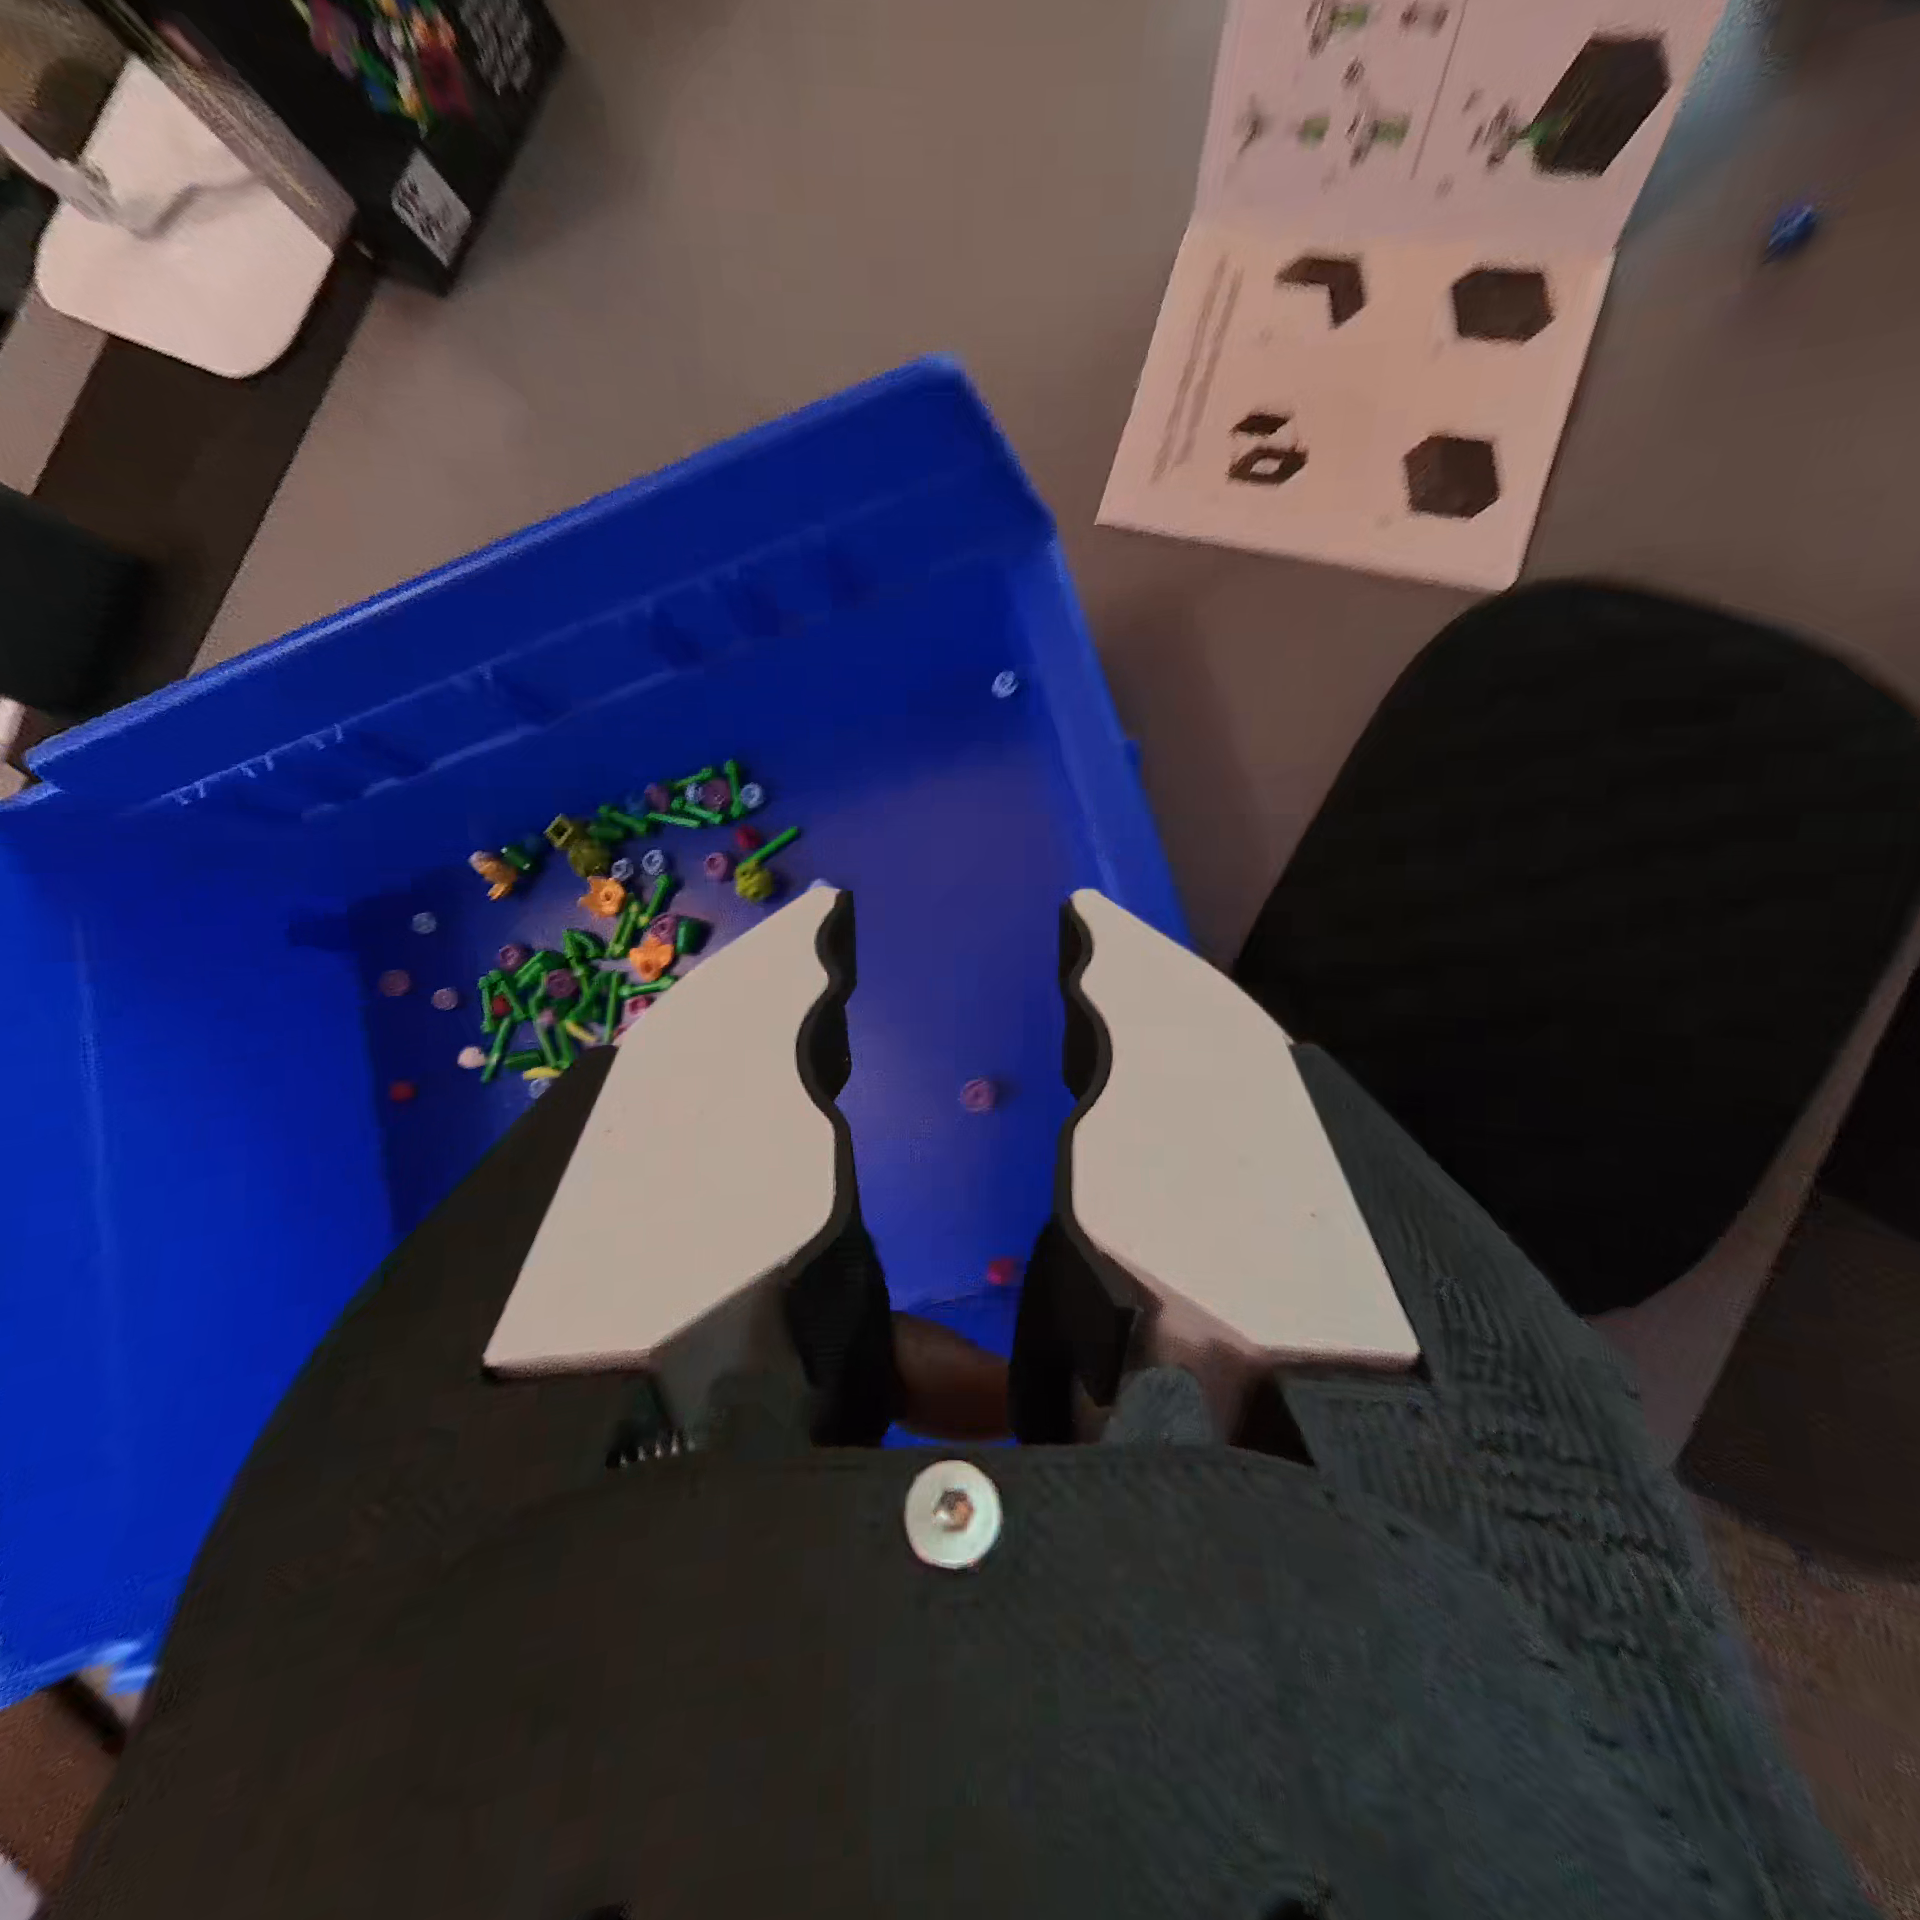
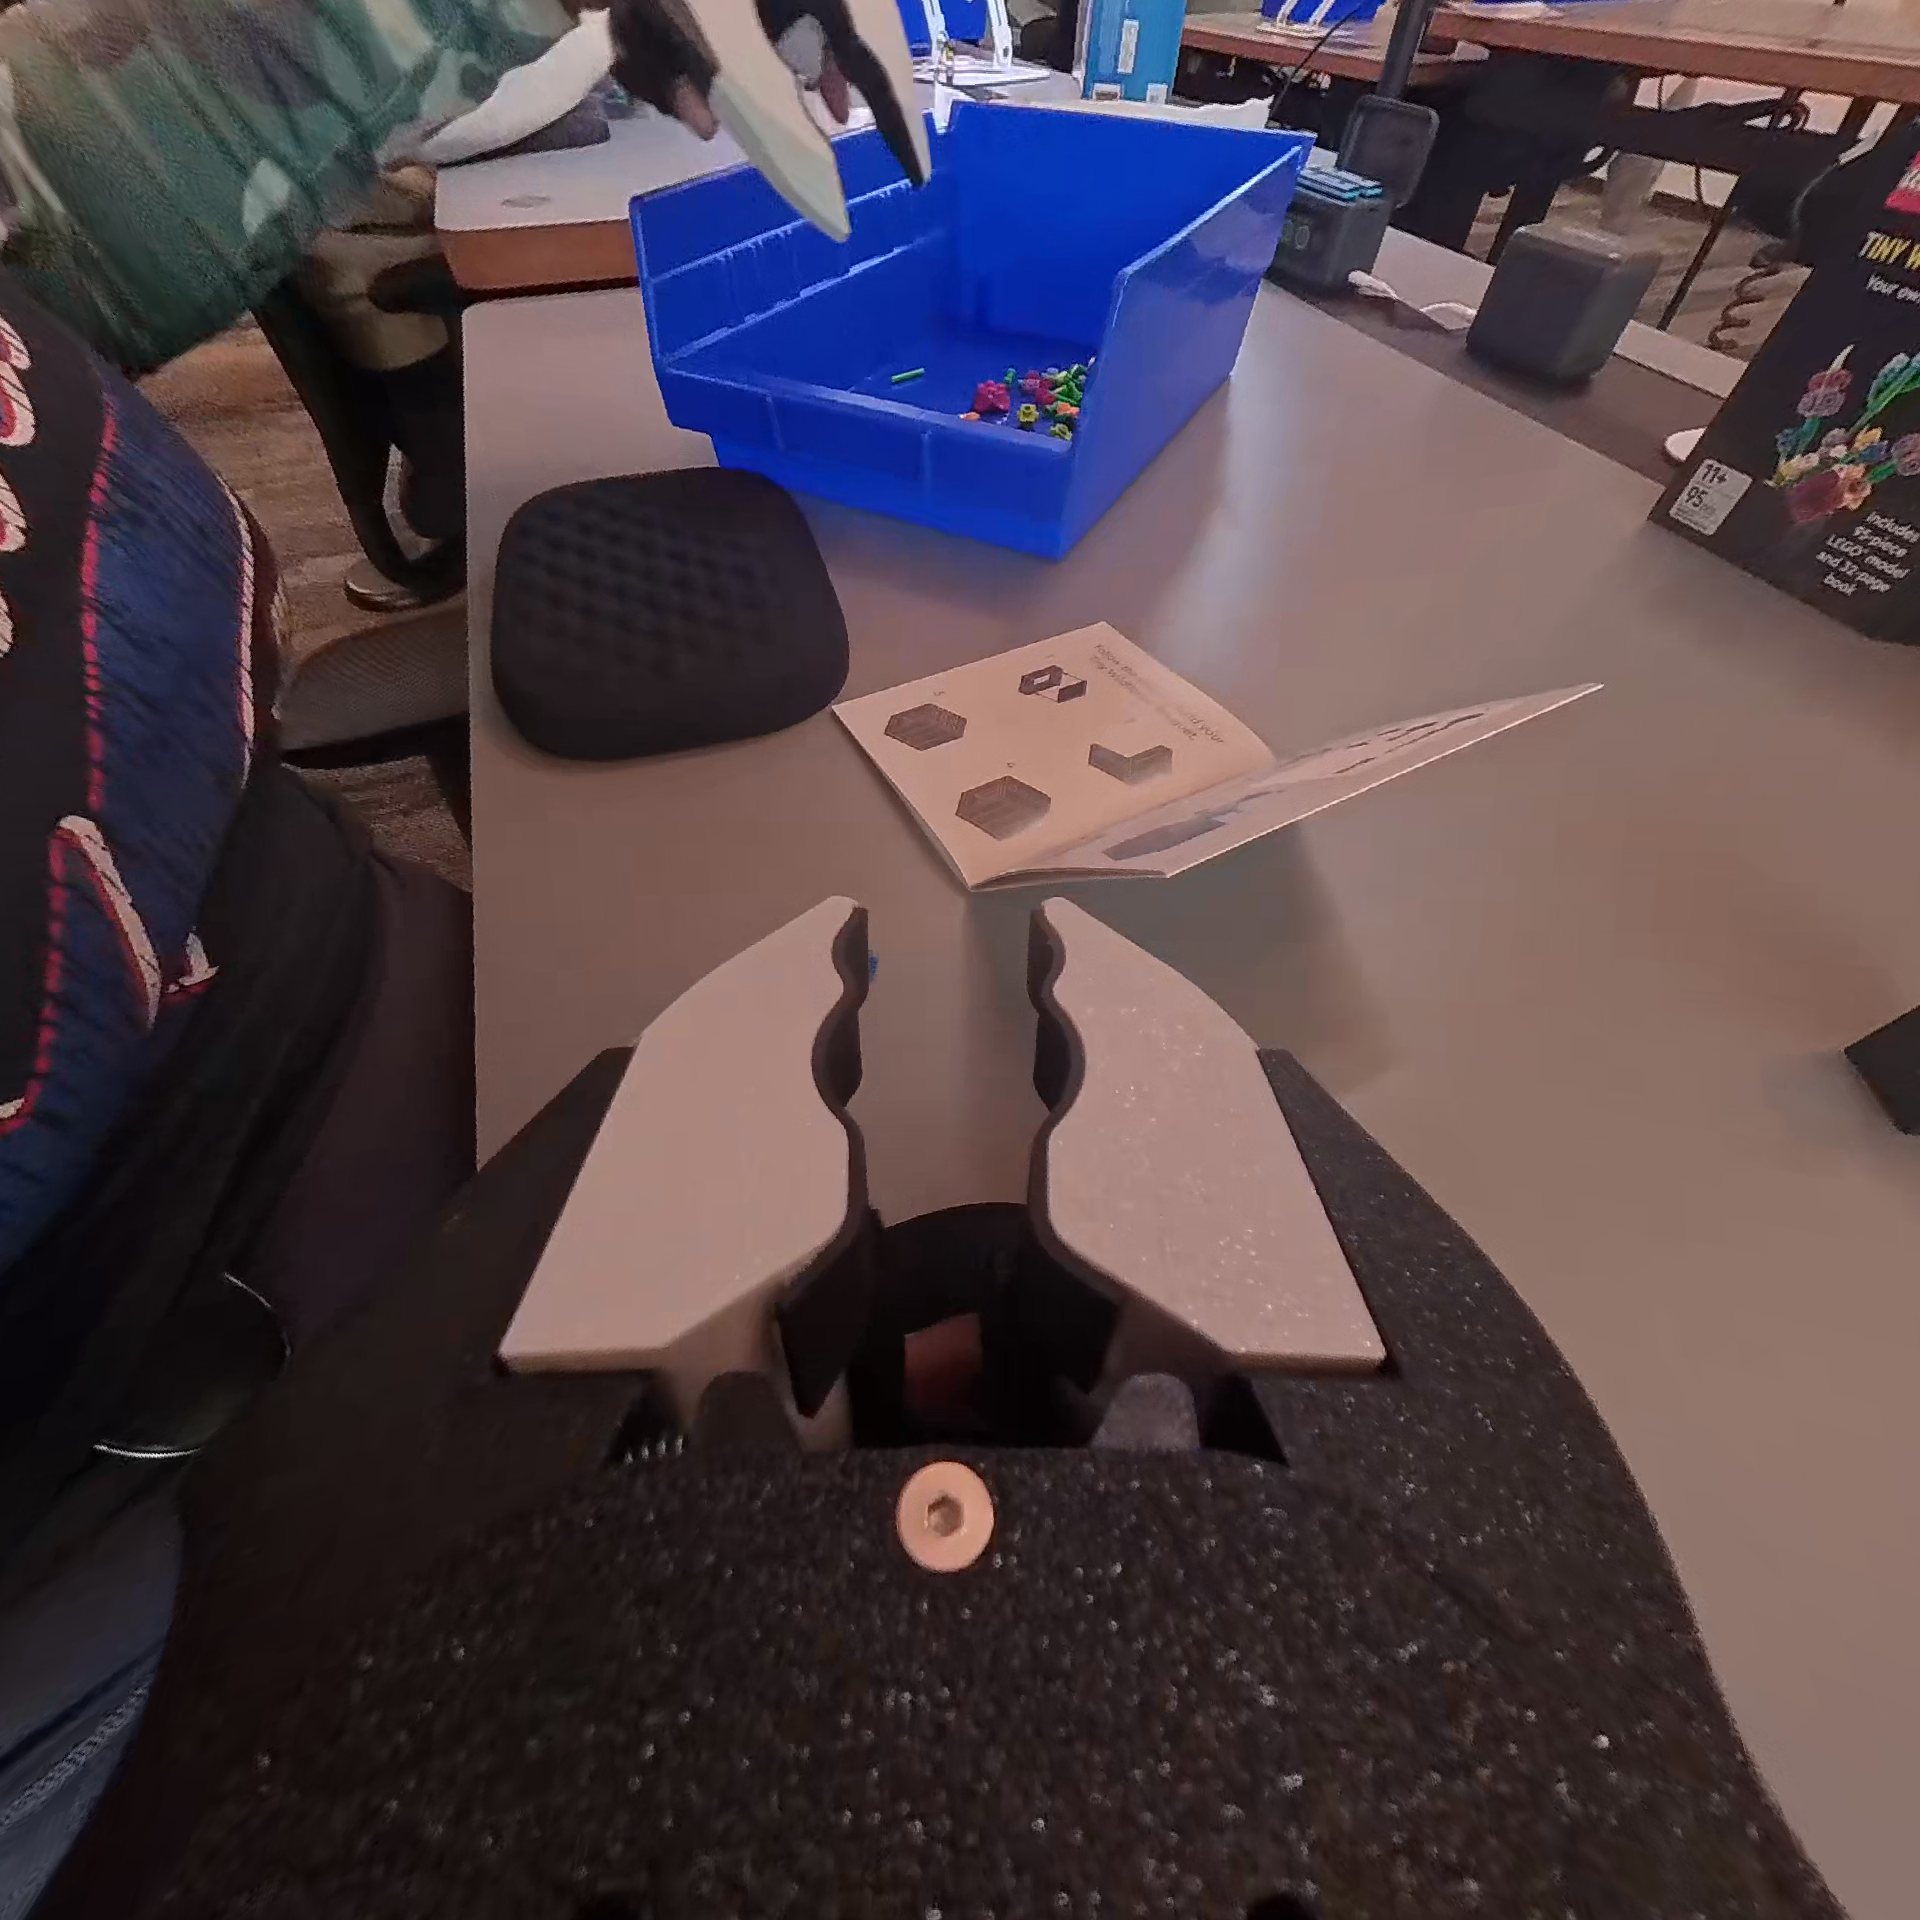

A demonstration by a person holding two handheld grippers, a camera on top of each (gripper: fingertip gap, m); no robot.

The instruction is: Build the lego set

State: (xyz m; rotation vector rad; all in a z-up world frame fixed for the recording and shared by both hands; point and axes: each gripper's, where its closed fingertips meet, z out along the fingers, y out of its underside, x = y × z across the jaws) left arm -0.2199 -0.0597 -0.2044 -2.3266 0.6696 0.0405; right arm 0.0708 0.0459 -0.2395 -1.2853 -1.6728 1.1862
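A blue plastic bin (image 1: 260,1039) holds a heap of small lego pieces (image 1: 603,925), green, orange, pink and clear. My left gripper (image 1: 951,914) hangs open and empty above the bin's inside, to the right of the heap. In the right wrist view the same bin (image 2: 1195,312) stands at the back of the grey table with the pieces (image 2: 1029,395) near its open front, and the left gripper (image 2: 878,197) shows above its back wall. My right gripper (image 2: 945,925) is open and empty, low over the table near its front edge. An open instruction booklet (image 2: 1049,748) lies just ahead of it.
A black padded cushion (image 2: 665,608) lies left of the booklet, also in the left wrist view (image 1: 1590,914). The black lego box (image 2: 1829,436) stands at the right. The booklet (image 1: 1371,343) lies beyond the bin. A person sits at the table's left edge (image 2: 125,727). The gap from one gripper's tips to the other's is roughly 30 centimetres.
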